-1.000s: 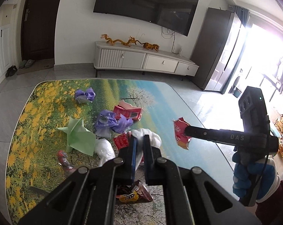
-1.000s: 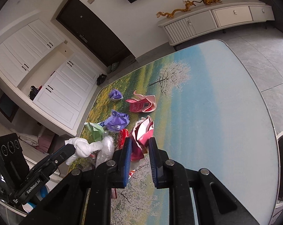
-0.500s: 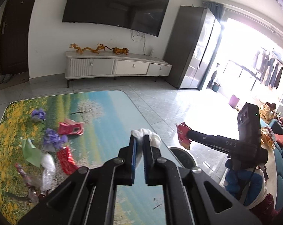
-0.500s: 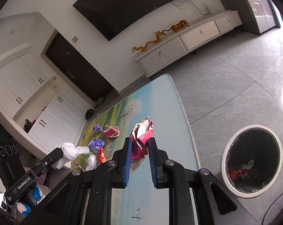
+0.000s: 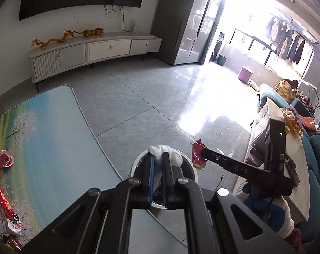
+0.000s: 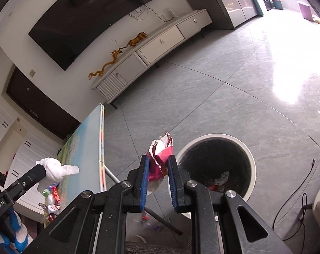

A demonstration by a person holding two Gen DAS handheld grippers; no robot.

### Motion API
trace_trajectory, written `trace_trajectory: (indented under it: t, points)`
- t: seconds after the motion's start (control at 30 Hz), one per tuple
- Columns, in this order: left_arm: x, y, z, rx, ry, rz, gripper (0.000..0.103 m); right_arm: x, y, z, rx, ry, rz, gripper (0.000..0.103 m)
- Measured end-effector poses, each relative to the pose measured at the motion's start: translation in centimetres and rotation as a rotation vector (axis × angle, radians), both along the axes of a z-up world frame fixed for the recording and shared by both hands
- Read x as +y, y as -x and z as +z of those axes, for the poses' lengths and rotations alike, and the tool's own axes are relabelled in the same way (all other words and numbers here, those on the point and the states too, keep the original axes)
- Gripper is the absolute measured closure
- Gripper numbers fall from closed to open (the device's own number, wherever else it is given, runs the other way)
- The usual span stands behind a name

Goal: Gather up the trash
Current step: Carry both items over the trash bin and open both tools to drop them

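Note:
My left gripper (image 5: 157, 158) is shut on a crumpled white tissue (image 5: 168, 151) and holds it over the round white trash bin (image 5: 136, 165) on the floor. My right gripper (image 6: 157, 163) holds a crumpled red wrapper (image 6: 161, 158) just left of the bin (image 6: 252, 163), which has trash inside. The right gripper's jaws stand a little wider than before, with the wrapper still between them. The wrapper also shows in the left wrist view (image 5: 198, 154), beside the bin. The tissue also shows in the right wrist view (image 6: 56, 168).
The table with a landscape print (image 5: 43, 131) stands to the left, with more wrappers (image 5: 3, 158) on its left side. A white TV cabinet (image 5: 92, 50) stands at the far wall. A low table and blue sofa (image 5: 314, 158) are on the right.
Both grippers have swung right from over the table to the bin, carrying the tissue and the red wrapper. The right gripper's jaws have widened slightly.

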State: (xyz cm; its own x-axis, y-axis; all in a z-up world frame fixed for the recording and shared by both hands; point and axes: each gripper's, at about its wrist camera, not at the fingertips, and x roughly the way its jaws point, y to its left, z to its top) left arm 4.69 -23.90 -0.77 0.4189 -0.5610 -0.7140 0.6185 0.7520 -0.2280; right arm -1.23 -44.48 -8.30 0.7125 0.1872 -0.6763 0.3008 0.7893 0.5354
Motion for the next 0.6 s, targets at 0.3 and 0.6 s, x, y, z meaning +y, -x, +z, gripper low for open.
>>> trace_trajectory:
  t: [0.3, 0.6]
  points:
    - [-6.7, -4.6, -5.1, 0.133, -0.050, 0.007, 0.093, -3.0, -2.0, -5.5, 0.128, -0.019, -0.042, 0.083]
    - [-8.9, -6.9, -8.9, 0.260, -0.030, 0.013, 0.080, -4.8, -1.7, -8.7, 0.205, -0.051, -0.084, 0.073]
